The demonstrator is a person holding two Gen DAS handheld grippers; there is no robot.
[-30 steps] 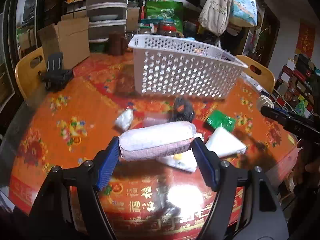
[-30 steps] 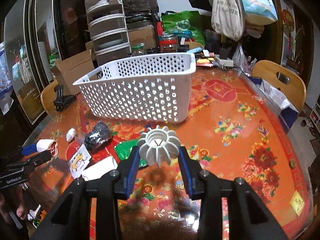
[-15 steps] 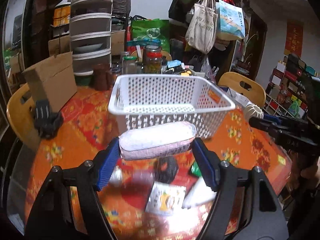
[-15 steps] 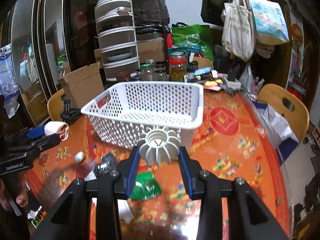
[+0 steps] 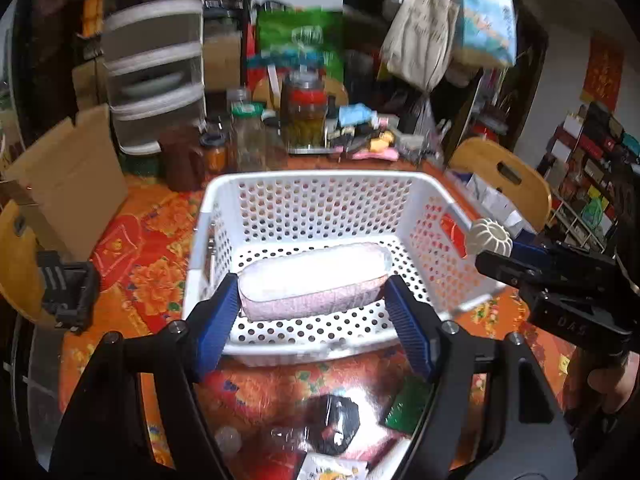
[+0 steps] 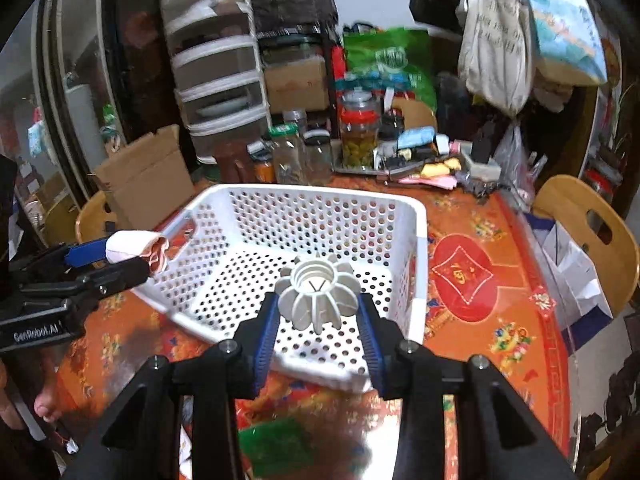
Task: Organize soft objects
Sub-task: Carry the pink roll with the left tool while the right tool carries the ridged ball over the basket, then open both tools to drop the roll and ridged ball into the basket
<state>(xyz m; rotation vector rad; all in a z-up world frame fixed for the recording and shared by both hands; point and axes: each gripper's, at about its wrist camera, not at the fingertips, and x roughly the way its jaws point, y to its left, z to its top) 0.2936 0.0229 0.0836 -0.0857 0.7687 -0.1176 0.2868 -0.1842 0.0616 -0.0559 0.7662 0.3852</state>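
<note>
left gripper (image 5: 312, 304): clamped on the pink-white rolled pouch (image 5: 314, 280), 1 blue pad on each end of it
pouch axis: long axis runs straight across from pad to pad, crosswise to the way the gripper points
right gripper (image 6: 318, 320): closed on the white ribbed ball (image 6: 318, 296), pads pressing its 2 sides
basket from left gripper: the white perforated basket (image 5: 308, 178) lies ahead and below; the pouch appears over its open floor, past the near rim
basket from right gripper: ahead and below as well; the ball seems to hang over the near right part of the basket floor
nearer hand: both look about equally placed; in the left wrist view the ball shows just outside the basket's right wall, so the left load seems further in
fit: the basket looks clearly longer than the pouch, so it should drop flat without turning
left on table: a black packet (image 5: 334, 424) and a green packet (image 5: 408, 406) lie below and behind the left gripper's fingers
</note>
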